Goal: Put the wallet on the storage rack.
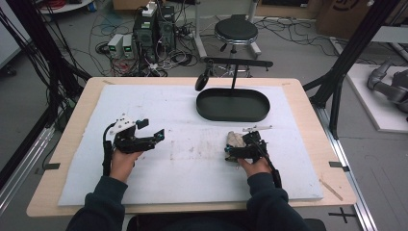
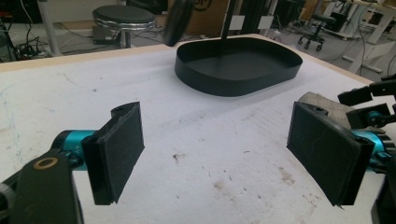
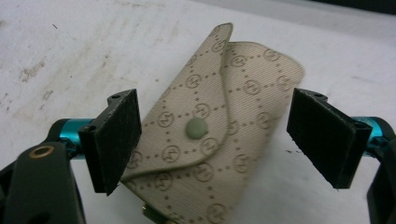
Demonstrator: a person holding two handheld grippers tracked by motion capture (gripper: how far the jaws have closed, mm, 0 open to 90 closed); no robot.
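Observation:
A beige patterned pouch with a snap button lies flat on the white mat, its flap closed. My right gripper is open, one jaw on each side of the pouch, with a gap between each pad and the fabric. In the high view the pouch sits right of centre under the right gripper. My left gripper hovers open at the left over bare mat. In the left gripper view its jaws stand wide apart with nothing between them, and the pouch shows at the right.
A black oval tray sits at the far middle of the mat, with a stand and a dark hanging piece behind it. The tray wall lies ahead of the left gripper. A stool and cables are beyond the table.

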